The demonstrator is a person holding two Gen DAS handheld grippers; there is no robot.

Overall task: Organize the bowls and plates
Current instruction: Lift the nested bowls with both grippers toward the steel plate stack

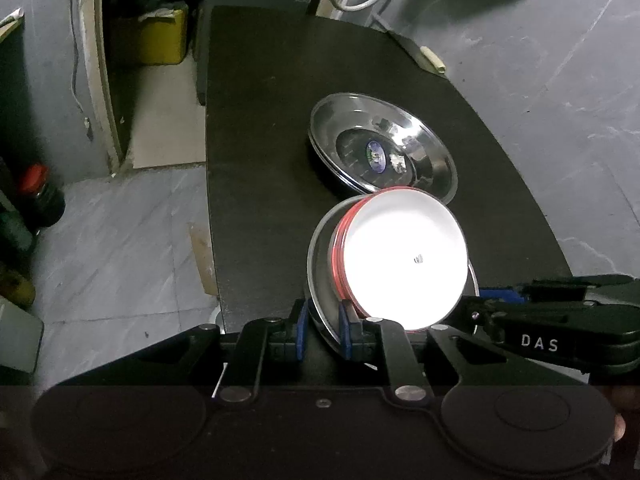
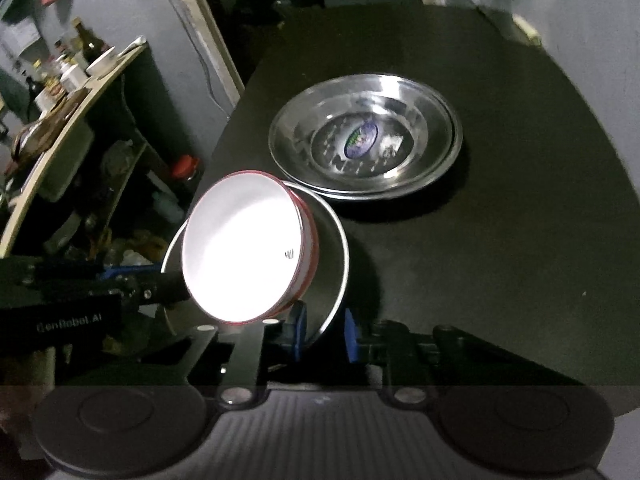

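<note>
Left wrist view: the left gripper (image 1: 325, 330) is clamping the rim of a steel plate (image 1: 320, 268) carrying the red-rimmed bowl (image 1: 402, 262), beside stacked steel plates (image 1: 432, 152).
Right wrist view: the right gripper (image 2: 323, 334) is pinching the opposite rim (image 2: 340, 240) over the black table (image 2: 500, 260).
Risk: the bowl is probably sliding off if the plate is tilting.

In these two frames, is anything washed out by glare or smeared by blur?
Left wrist view: the white bowl's inside is blown out to a featureless glare and the table is very dark. Right wrist view: the same bowl glares, the steel plates show reflections, and the edges are bent and soft.
</note>
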